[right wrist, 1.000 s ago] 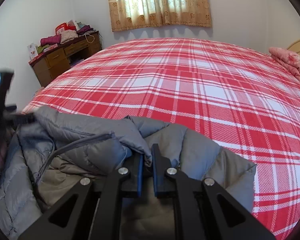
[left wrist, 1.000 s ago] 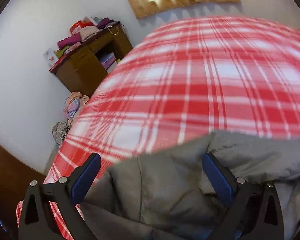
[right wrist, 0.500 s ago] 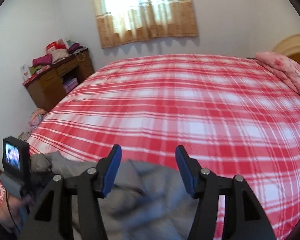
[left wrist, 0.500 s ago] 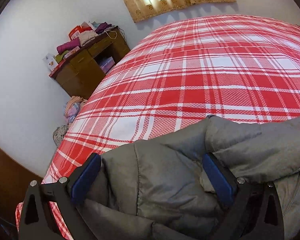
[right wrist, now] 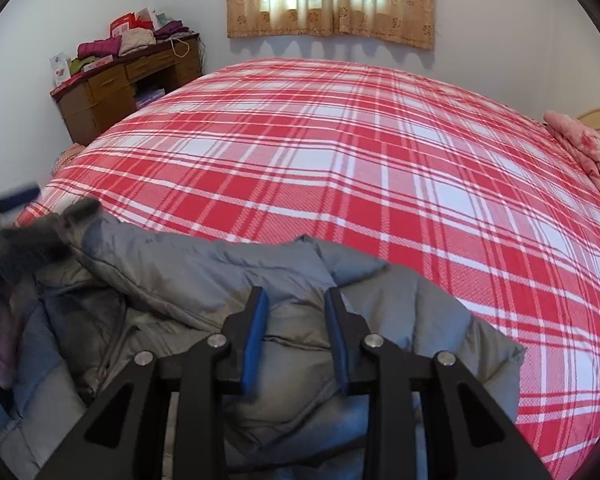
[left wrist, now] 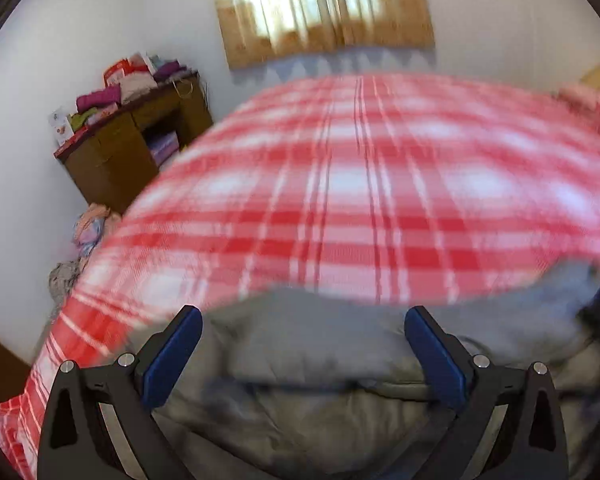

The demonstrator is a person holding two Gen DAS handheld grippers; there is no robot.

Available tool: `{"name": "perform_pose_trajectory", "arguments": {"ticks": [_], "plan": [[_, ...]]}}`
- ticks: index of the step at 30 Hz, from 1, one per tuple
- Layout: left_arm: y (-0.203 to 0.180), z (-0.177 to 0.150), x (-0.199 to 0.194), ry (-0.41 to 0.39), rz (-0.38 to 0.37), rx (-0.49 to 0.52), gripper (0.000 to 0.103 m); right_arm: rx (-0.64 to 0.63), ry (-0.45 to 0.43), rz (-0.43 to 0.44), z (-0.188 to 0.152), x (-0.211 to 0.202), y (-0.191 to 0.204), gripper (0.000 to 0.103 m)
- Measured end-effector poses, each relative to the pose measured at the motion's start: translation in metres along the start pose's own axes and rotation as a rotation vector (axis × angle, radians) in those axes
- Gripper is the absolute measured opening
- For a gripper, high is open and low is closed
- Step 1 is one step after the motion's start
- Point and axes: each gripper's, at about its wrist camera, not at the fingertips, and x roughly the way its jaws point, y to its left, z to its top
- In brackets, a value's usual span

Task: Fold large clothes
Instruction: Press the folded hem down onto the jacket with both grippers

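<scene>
Grey and puffy, the jacket (right wrist: pixel 268 276) lies bunched up at the near edge of the bed (right wrist: pixel 380 168), right under my two tools. My right gripper (right wrist: pixel 296 300) has its blue pads a little way apart, with a fold of the jacket sitting between them. I cannot tell if they press on it. My left gripper (left wrist: pixel 300 324) is spread wide over the jacket and holds nothing; that picture is blurry. Past the jacket, the red and white checked cover stretches far back. A pink pillow (right wrist: pixel 584 152) sits at the right. A brown desk (right wrist: pixel 128 80) with piled clothes stands far left, and curtains (right wrist: pixel 332 0) hang behind.
</scene>
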Motion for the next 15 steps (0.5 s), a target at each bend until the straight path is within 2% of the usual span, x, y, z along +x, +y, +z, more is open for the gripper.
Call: {"name": "perform_pose_trajectory", "arguments": {"ticks": [3,15], "plan": [[0.005,-0.013,0.011,0.028,-0.01,-0.064,0.102,-0.01,-0.013,0.006,-0.007,0.001,0.003,0.032],[-0.001,-0.017,0.024,0.062,0.002,-0.029,0.102,0.011,0.011,0.017,-0.014,0.012,0.0,0.032]]}}
